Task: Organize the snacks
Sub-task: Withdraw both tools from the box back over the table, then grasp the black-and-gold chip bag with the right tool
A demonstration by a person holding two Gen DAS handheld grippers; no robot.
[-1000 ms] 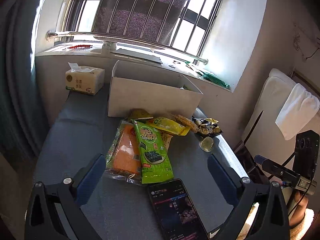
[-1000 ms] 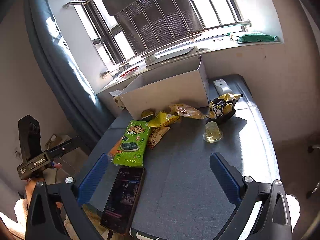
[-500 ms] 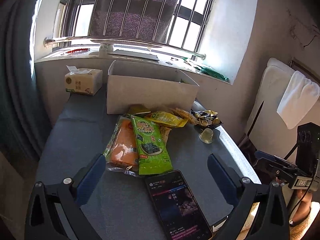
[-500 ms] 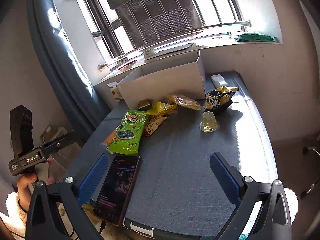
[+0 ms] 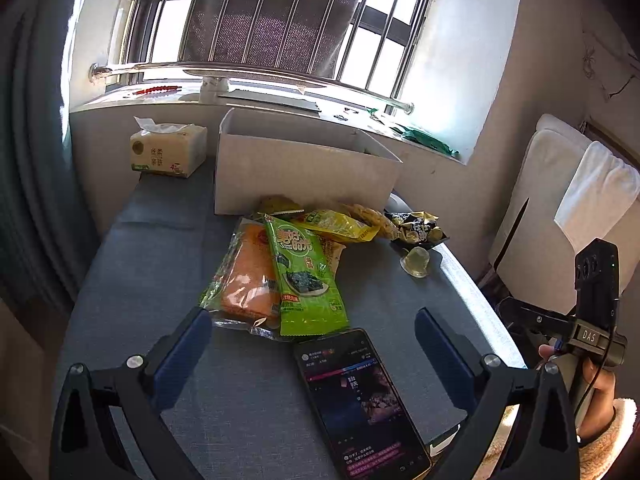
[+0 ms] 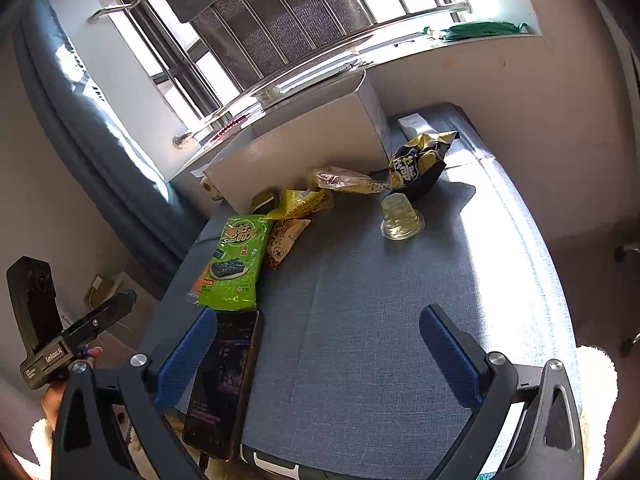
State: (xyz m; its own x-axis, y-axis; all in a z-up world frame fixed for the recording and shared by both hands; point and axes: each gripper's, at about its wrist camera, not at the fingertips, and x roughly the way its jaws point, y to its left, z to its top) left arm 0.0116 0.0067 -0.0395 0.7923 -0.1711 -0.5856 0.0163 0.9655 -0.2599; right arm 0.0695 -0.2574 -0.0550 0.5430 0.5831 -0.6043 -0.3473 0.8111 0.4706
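A pile of snacks lies on the blue table in front of an open white cardboard box. A green seaweed packet overlaps an orange packet. Behind them sit a yellow packet, a clear-wrapped snack, a black and gold bag and a clear jelly cup. My left gripper is open, low over the table's near edge, short of the pile. My right gripper is open too, over bare table, holding nothing.
A dark phone with a lit screen lies at the near edge between the left fingers. A tissue pack stands left of the box. A windowsill and barred window run behind. A white padded chair stands to the right.
Both grippers have drawn back from the snack pile, so more of the near table edge and phone shows. Both stay open. The snacks have not moved.
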